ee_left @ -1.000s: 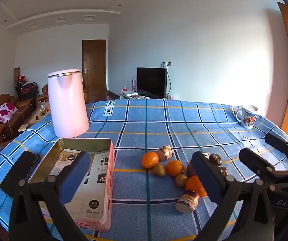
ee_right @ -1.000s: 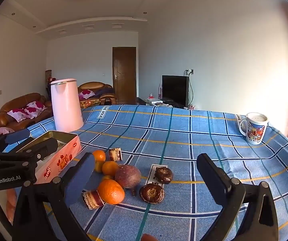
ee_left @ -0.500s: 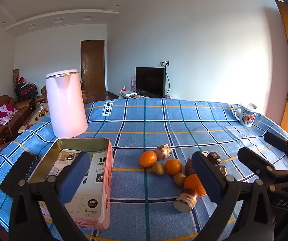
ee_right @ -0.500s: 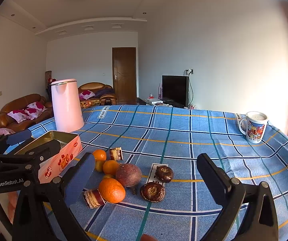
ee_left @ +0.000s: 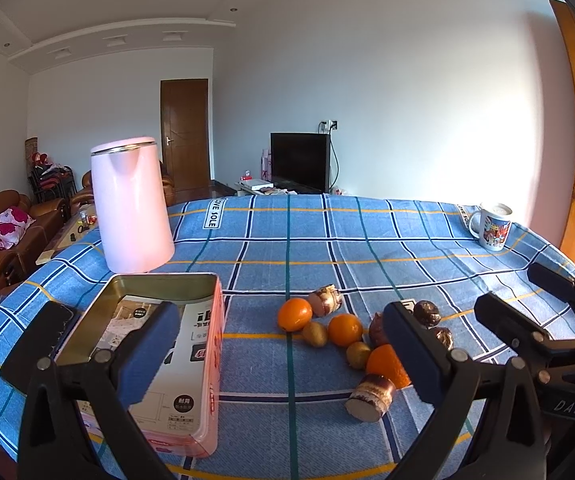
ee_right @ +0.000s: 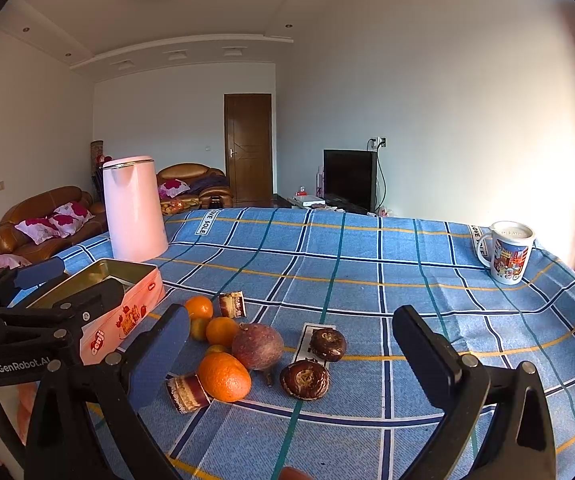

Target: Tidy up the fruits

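Pink kettle upright on blue checked cloth covering the desk, far left. Printed mug stands at far right edge. Beyond: brown sofa, dark television, closed wooden door.

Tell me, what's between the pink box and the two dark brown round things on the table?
The fruit pile: three oranges, a purple round fruit, small greenish fruits and two cut brown chunks lie between the pink box and the dark brown pair. The right wrist view shows it best.

- I read this as a home living room: brown leather sofas with floral cushions, black flat television.
- Blue plaid tablecloth, pink electric kettle.
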A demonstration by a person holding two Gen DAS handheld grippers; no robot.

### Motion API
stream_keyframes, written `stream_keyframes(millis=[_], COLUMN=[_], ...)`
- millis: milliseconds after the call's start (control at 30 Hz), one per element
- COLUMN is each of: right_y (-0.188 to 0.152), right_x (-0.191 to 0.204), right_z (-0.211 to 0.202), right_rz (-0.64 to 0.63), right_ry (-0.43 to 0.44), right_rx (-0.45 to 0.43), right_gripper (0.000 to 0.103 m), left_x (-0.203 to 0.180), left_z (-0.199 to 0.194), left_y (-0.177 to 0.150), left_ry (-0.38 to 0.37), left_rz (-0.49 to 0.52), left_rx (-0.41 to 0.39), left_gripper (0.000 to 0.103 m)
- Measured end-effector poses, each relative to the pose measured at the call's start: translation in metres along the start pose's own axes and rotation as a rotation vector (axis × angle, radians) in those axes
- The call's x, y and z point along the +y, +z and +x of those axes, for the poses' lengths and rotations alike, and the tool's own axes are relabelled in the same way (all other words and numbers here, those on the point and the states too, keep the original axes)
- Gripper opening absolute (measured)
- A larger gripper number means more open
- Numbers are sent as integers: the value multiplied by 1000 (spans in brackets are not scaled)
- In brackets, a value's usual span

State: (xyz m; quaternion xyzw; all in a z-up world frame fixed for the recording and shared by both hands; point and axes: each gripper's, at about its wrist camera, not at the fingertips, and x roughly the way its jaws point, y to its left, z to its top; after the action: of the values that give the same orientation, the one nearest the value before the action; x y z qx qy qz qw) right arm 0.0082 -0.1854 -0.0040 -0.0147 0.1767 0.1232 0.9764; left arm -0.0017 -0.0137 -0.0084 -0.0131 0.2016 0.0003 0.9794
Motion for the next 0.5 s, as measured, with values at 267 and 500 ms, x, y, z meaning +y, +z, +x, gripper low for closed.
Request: stream_keyframes(millis=[267, 500], right_y=[-2, -2], right_x=[1, 1], right_z=[-1, 1], right_rz=[-2, 2], right_ry=[0, 2], right_rx=[5, 8], right_gripper=[102, 102], left_x=[0, 0], left_z=[0, 0], left_y=[0, -1], left_ry=[-1, -3], left_rz=[0, -1], left_rx=[1, 3], left_gripper=[103, 103])
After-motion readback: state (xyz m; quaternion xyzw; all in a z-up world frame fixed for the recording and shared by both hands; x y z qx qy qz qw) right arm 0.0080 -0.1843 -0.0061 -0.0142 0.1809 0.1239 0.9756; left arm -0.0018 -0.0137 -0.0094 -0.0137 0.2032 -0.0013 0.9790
